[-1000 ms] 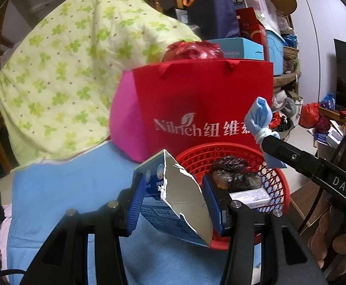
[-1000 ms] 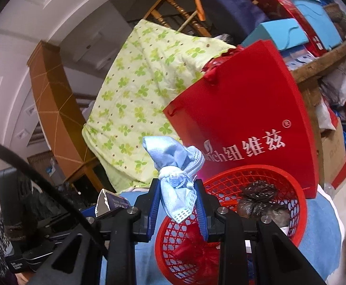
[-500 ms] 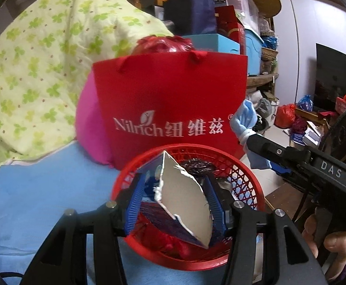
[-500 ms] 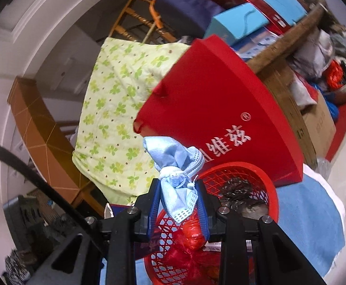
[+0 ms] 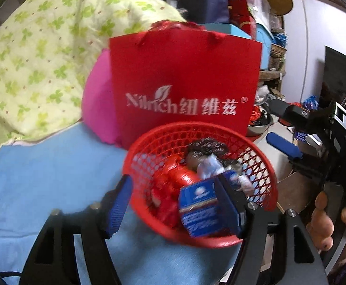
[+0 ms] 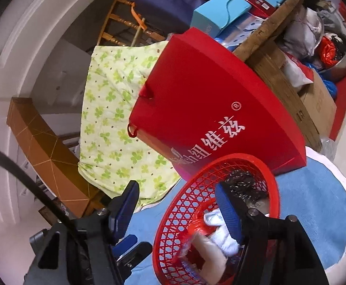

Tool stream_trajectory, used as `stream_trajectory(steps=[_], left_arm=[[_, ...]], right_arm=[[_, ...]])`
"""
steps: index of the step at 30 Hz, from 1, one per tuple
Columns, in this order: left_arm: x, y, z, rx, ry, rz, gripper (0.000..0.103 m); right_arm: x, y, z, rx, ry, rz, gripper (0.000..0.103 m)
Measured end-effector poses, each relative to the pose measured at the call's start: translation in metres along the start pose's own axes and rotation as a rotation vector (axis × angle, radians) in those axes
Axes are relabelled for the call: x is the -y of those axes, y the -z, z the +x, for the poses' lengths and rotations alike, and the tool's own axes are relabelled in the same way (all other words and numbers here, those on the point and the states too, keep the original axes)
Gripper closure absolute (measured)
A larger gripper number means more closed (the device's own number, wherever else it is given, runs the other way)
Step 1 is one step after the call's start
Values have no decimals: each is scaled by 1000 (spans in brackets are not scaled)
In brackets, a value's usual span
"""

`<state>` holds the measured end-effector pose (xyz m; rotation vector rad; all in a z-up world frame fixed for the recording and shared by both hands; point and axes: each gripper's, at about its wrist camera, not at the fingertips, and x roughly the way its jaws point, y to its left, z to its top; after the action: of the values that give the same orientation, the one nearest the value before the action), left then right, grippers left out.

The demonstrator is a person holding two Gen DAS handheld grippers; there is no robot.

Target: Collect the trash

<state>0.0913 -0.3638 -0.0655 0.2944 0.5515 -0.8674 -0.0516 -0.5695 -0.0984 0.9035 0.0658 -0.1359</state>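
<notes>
Red mesh basket (image 5: pixel 256 152) was the landmark, sitting on the blue cloth (image 5: pixel 42 178) just in front of the red paper bag (image 5: pixel 184 83).

Left gripper (image 5: pixel 173 197) straddled the basket's near rim, jaws wide after just opening further. The torn blue carton (image 5: pixel 199 209) lay inside the basket against the near wall, right beside the inner pad; blur made it unclear whether it touched the pad, but no squeeze on it was visible, so it read as released.

Right gripper (image 6: pixel 180 209) also stood wide, jaws having just opened, with one finger inside the basket and one outside its left rim. The light blue face mask (image 6: pixel 220 232) was loose inside the basket, below that inner finger, beside red wrappers (image 5: pixel 173 180) and dark crumpled trash at the far side.

Risk: both grippers had a finger inside the light basket. Pulling back low or at a slant could likely hook the rim and tip or drag it off the cloth. The carton leaned high on the near wall and might slide out if the basket jolted.

Carton's long axis ran roughly from the near rim toward the basket's middle, printed face up and toward the left wrist camera. The mask was bunched, with no clear axis.
</notes>
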Motion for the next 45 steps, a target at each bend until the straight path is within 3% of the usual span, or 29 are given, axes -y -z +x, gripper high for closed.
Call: stream_trajectory(steps=[6,8,10,19,33,37,45], left_arm=[[-19,2,-15,-21,-98,-41,31],[-22,2,-24,-10,-129,-36,30],[-24,1,-36,9,-159,-29,22],[-31,-3,-79,54,-241,-4,21],[-49,-1,-133,101,-291,-29,18],[-55,0,-150,118,-307,-41,10],[-58,-1,-185,151,-338,-56,10]], right_arm=[[-17,7,9,-5,35,-80,33],[-24,10,10,0,54,-115,33],[-31,14,12,5,79,-158,33],[-58,37,21,7,189,-322,33],[-69,74,3,-30,294,-373,33],[-75,88,-13,-56,311,-384,33],[-137,86,-60,-58,367,-536,31]])
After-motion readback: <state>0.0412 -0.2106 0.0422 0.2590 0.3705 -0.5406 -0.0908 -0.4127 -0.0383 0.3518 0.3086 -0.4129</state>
